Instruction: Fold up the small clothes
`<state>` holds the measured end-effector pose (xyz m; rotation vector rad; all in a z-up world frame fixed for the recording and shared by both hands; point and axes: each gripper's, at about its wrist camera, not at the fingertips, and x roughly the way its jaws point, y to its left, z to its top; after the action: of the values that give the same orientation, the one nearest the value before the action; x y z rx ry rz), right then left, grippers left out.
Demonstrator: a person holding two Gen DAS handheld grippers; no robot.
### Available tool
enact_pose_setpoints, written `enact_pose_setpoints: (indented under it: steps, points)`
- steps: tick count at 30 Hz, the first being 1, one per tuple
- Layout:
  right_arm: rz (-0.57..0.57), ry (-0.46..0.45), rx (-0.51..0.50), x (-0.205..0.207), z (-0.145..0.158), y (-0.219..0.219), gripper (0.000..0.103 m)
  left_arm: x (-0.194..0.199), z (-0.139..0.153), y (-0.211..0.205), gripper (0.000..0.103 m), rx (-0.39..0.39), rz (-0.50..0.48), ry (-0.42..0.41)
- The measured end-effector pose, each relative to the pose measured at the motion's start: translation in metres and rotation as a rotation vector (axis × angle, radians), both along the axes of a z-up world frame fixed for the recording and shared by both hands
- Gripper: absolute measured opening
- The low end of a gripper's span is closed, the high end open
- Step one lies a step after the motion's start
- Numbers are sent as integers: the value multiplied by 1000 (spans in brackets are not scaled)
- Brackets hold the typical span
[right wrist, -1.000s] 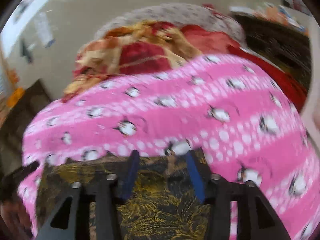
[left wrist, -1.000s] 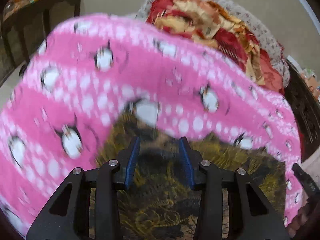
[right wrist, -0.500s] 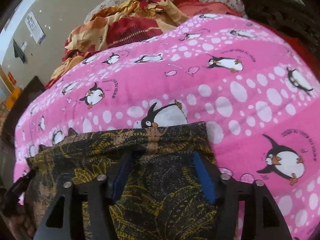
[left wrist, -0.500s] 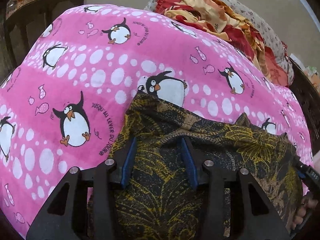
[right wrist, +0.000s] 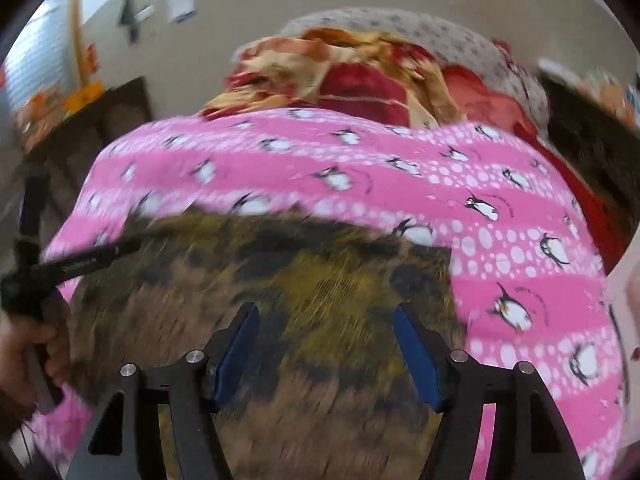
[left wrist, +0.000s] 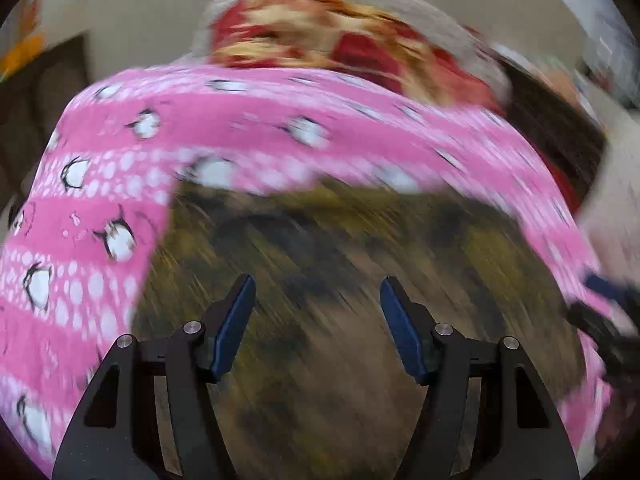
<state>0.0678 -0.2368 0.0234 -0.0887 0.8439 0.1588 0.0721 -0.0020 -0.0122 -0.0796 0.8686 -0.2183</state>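
Where pink sheet [left wrist: 100, 208] spreads, dark yellow-patterned garment [left wrist: 340, 264], blurred

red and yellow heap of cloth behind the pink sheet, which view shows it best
The right wrist view: the red and yellow heap is fairly sharp there, folds readable. The left wrist view shows the same heap smeared by motion blur, only colour patches.

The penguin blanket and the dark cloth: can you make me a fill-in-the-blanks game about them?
1. The blanket with penguins on it is the colour ____.
2. The dark yellow-patterned garment lies ____ the blanket.
3. The jaws of the right gripper stand ____, with nothing pinched between them.
4. Behind the blanket sits a heap of red and ____ cloth.

Missing words: pink; on; open; yellow
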Motion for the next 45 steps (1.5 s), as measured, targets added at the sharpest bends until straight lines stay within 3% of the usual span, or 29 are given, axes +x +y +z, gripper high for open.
enact_pose_setpoints:
  steps: [2, 5, 8, 9, 11, 14, 19, 24, 27, 30, 33, 38, 42, 45]
  points:
    - [26, 15, -2, -27, -8, 7, 67, -37, -10, -21, 65, 22, -84, 33]
    - [62, 51, 8, -61, -31, 16, 67, -59, -44, -37, 65, 99, -128, 104]
    - [57, 111, -44, -80, -72, 18, 70, -67, -57, -35, 67, 78, -125, 58]
    - [56, 86, -43, -86, -83, 16, 71, -67, -58, -35, 68, 76, -124, 52]
    - [73, -7, -18, -98, -90, 10, 75, -69, -59, -35, 68, 73, -124, 33]
    - [49, 6, 19, -95, -88, 6, 79, -72, -60, -32, 69, 47, -122, 18]
    - [63, -6, -27, -99, -90, 13, 80, -75, -61, -32, 69, 52, -120, 12]
    - [60, 12, -22, -97, -85, 13, 81, -73, -61, -25, 72, -4, -132, 13]
    - [40, 35, -42, -93, -76, 15, 81, -74, -60, -23, 72, -23, -132, 7]
    - [-54, -2, 2, -83, -57, 11, 81, -75, -60, -24, 72, -18, -132, 0]
    - [-138, -28, 39, -61, -41, 7, 81, -75, -61, -23, 73, -26, -132, -4]
    - [-226, 4, 128, -14, -34, 5, 81, -76, -61, -23, 73, -29, -131, -8]
    - [-190, 22, 94, 13, -48, 8, 81, -76, -61, -23, 73, -28, -132, -9]
    - [-136, 88, -20, 26, -92, 2, 88, -76, -61, -22, 73, -36, -135, -8]
